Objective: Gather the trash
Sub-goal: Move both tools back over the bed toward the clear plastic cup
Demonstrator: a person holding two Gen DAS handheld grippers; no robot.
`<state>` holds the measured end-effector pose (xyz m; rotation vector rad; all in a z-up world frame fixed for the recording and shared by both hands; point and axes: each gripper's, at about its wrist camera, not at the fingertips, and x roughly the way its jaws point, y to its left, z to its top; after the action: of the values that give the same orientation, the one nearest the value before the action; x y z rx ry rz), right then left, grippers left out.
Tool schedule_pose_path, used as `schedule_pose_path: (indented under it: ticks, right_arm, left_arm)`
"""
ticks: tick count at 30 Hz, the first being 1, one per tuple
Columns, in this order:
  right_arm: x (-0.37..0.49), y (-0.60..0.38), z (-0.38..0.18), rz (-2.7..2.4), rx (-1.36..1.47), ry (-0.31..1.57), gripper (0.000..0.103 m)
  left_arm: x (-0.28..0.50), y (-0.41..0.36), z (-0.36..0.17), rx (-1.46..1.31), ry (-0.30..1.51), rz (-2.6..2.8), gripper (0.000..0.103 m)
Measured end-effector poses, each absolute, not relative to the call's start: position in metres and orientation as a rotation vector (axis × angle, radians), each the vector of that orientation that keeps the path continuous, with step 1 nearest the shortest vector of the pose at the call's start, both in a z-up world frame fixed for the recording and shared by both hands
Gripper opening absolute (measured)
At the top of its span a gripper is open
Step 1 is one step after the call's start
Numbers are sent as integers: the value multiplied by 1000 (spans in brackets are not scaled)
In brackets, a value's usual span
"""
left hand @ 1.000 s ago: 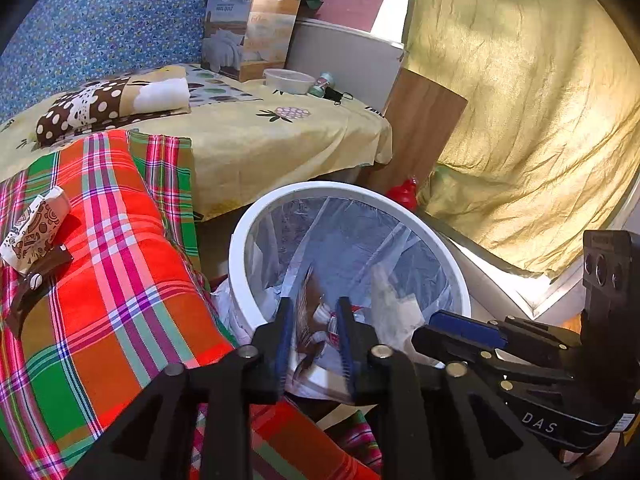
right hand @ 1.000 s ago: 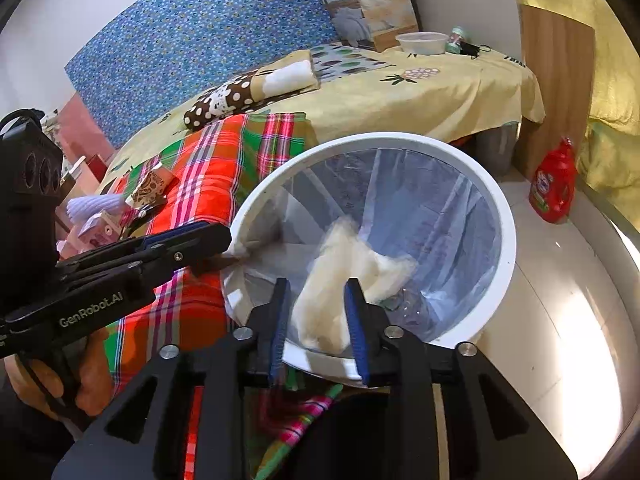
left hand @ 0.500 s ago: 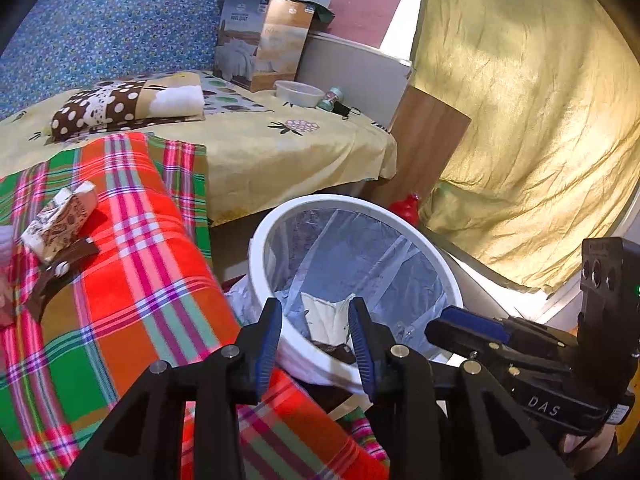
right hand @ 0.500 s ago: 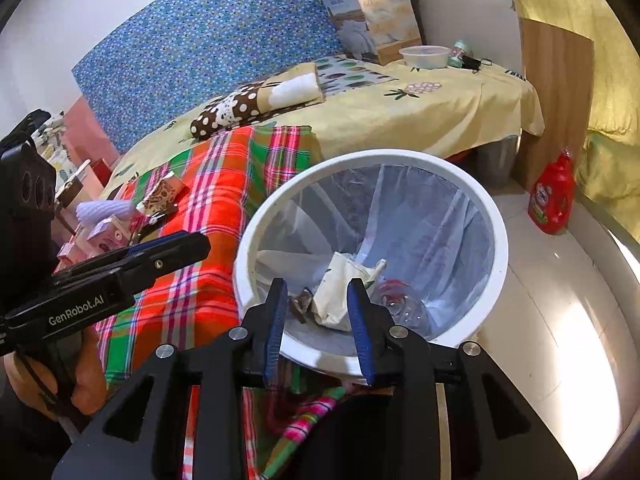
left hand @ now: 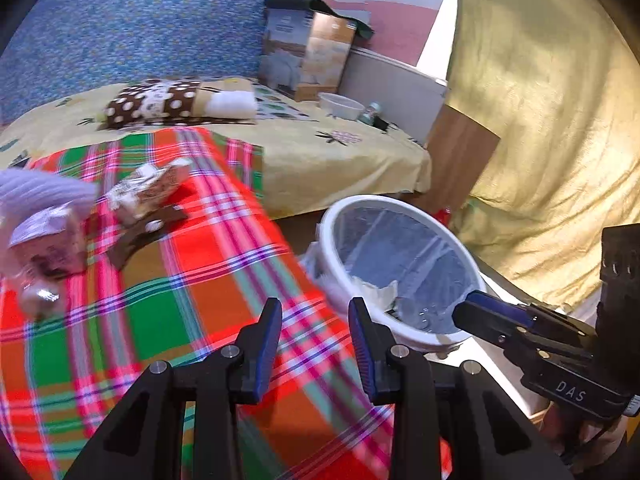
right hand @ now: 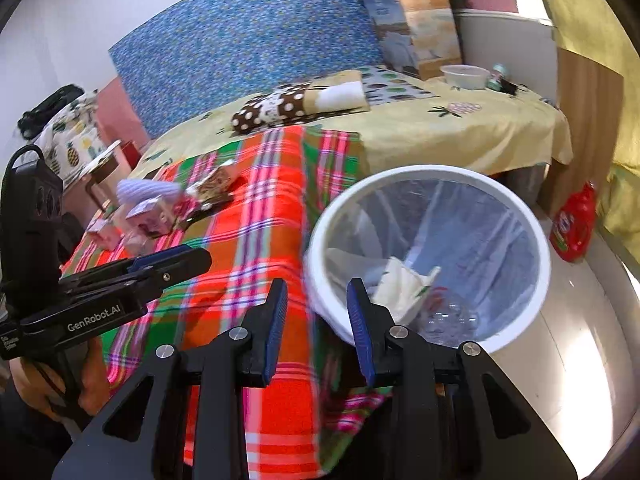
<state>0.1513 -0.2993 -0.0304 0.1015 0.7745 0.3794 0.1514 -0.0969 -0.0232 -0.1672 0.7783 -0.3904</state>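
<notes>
A white round bin [right hand: 532, 240] with a clear liner stands on the floor beside the bed; crumpled cream paper [right hand: 404, 284] and a clear plastic piece lie inside. It also shows in the left wrist view [left hand: 340, 208]. My left gripper [left hand: 314, 320] is open and empty over the plaid blanket [left hand: 192, 280]. My right gripper [right hand: 316, 300] is open and empty at the bin's left rim. Several pieces of trash lie on the blanket: a patterned wrapper [left hand: 148, 190], a brown wrapper [left hand: 140, 232], a pale carton [left hand: 44, 240] and a lilac item [left hand: 36, 190].
A yellow bedsheet [right hand: 460, 128] carries a dotted pillow [right hand: 280, 108], a cardboard box [right hand: 420, 28] and a white bowl [right hand: 466, 76]. A red bottle [right hand: 574, 224] stands on the floor right of the bin, by a wooden board [right hand: 584, 128]. A yellow curtain [left hand: 540, 120] hangs right.
Both grippers opened and dropped their trash into the bin, then swung left and back toward the plaid blanket. More trash on the blanket has come into view.
</notes>
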Motion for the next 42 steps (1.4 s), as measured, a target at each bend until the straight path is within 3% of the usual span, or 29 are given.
schedule_pose_path:
  ticks: [18,34,37,42]
  right_arm:
    - [153,-226,-28,555,39,802,33]
    - [167,-201,-29,587,12,814,33]
    - [172,-198,-29,592,13,815,33]
    - [180,-196,-31,594,14,820,34]
  left_arm:
    - [115,6,-28,-227,767,-132,34]
    - [147,67,-31,-248,754,19,35]
    - [157,70,-36,-240,760,23,45]
    - [171,65,-44,-202,783,16,52]
